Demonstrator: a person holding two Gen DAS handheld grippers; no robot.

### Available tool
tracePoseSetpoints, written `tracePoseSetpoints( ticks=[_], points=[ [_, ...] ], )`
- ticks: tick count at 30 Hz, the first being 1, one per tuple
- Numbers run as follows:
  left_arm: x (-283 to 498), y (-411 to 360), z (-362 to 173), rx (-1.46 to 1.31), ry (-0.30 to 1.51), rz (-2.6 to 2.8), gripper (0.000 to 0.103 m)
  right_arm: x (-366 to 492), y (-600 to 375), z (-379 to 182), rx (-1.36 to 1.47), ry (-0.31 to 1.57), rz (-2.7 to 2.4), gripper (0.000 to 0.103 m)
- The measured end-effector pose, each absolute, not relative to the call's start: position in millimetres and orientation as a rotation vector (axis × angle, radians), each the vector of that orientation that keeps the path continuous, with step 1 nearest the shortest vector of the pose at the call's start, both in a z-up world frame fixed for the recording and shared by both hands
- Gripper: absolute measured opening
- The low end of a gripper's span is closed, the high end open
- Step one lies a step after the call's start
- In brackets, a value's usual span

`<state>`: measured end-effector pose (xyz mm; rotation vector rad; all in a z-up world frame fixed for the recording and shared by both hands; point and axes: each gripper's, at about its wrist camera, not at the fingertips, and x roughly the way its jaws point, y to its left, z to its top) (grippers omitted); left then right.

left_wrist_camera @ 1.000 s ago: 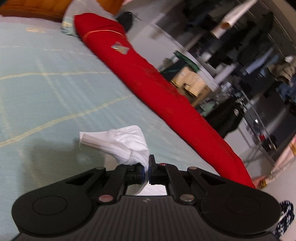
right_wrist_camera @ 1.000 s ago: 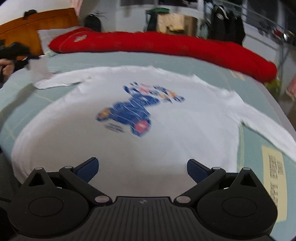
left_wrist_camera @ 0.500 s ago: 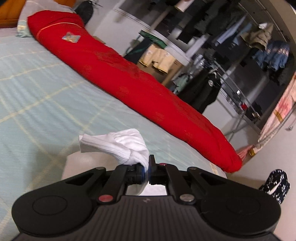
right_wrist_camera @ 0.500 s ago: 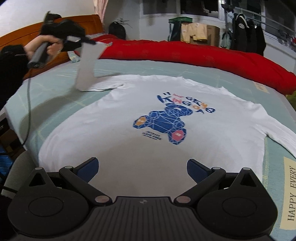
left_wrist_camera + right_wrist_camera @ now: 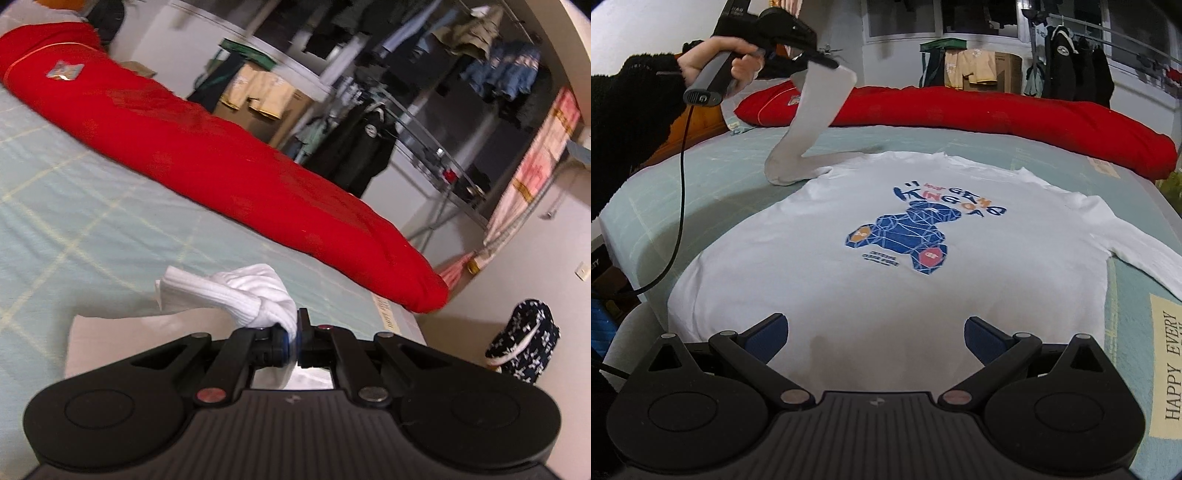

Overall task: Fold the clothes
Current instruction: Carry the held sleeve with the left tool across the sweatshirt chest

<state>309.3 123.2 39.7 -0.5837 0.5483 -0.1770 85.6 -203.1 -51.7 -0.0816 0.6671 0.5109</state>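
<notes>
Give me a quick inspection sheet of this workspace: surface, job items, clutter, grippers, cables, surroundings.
Surface: bed with pale green checked cover.
Job's things: white shirt lies flat, print up; its sleeve is lifted off the bed, the other sleeve lies flat.
Clutter: red bolster along the far edge, apart from the shirt.
Grippers: left gripper shut on the sleeve cuff; right gripper open, above the hem, holding nothing.
Cables: black cable hangs from the left gripper's handle, off the bed's side.
Surroundings: clothes rack, cardboard boxes, patterned bag on the floor.
</notes>
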Motion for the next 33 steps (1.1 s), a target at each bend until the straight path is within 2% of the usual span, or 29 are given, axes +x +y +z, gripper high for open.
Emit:
tracePoseSetpoints(
  ticks=[16, 33],
  points=[
    [344.7, 34.7, 49.8, -0.506, 0.617, -0.31, 0.003, 80.6, -221.2, -54.2, -0.045, 0.656, 0.477, 0.103],
    [368.5, -43.9, 23.7, -0.431, 0.687, -0.399, 0.003, 81.7, -233.6, -59.6, -0.03, 0.673, 0.444, 0.103]
  ],
)
